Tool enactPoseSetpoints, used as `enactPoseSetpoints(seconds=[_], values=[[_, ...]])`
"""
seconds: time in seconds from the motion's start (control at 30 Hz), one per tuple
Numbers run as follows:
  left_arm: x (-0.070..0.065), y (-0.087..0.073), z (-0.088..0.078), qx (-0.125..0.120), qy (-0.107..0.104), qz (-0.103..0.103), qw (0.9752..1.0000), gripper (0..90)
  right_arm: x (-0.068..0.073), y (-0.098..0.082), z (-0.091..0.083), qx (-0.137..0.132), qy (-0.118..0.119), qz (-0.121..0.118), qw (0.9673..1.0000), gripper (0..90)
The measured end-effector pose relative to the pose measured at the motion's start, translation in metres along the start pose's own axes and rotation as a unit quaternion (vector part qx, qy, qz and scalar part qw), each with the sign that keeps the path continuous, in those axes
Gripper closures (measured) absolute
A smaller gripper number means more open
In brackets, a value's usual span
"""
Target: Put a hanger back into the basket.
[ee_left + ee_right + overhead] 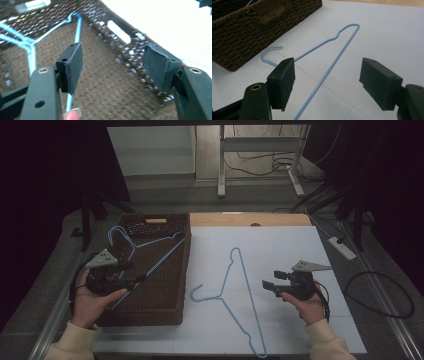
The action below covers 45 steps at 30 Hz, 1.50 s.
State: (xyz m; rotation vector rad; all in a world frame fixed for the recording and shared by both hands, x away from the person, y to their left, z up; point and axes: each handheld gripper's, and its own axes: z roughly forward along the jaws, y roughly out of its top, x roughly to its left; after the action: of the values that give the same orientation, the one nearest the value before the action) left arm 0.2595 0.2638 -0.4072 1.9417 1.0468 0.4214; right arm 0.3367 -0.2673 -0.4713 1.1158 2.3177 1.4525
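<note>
One light-blue wire hanger (150, 242) lies inside a dark woven basket (160, 295) at the table's left. My left gripper (132, 272) hovers over the basket's near-left part. In the left gripper view its jaws (115, 62) stand wide apart with nothing between them, and the hanger (78, 30) runs behind the left pad over the basket floor (105, 82). A second blue hanger (225, 275) lies flat on the white table top, hook toward the basket. My right gripper (274, 280) is held just right of it, open (327, 77), and empty, with that hanger (337, 56) beyond its jaws.
The white table top (280, 250) stretches right of the basket (249, 32). A white power strip (342, 247) and cables lie on the floor off the right edge. A metal table frame (221, 165) stands behind the far edge.
</note>
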Motion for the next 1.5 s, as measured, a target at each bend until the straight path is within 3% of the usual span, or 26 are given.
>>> enactPoseSetpoints(seconds=[0.2,0.33,0.63,0.97,1.3,1.5], values=[[-0.028,0.000,-0.001,-0.023,-0.022,0.019,0.9993,31.1,0.000,-0.001,0.000,0.001,-0.003,-0.007,1.0000,28.8],[-0.039,-0.004,0.003,-0.036,-0.032,0.024,0.9985,30.7,-0.001,-0.001,-0.001,0.001,-0.003,-0.009,1.0000,28.7],[-0.043,-0.015,0.014,-0.050,-0.047,0.003,0.9977,30.5,0.001,-0.002,-0.005,-0.003,0.001,-0.018,0.9998,28.7],[-0.050,-0.022,0.015,-0.055,-0.041,0.009,0.9976,30.6,0.004,-0.003,-0.007,0.000,-0.002,-0.038,0.9993,28.8],[-0.051,-0.023,0.019,-0.053,-0.037,0.010,0.9979,30.1,0.004,0.000,0.001,0.016,-0.029,-0.059,0.9977,34.8],[-0.053,-0.025,0.020,-0.050,-0.038,0.014,0.9979,29.9,0.008,0.006,0.016,0.038,-0.027,-0.067,0.9967,37.3]])
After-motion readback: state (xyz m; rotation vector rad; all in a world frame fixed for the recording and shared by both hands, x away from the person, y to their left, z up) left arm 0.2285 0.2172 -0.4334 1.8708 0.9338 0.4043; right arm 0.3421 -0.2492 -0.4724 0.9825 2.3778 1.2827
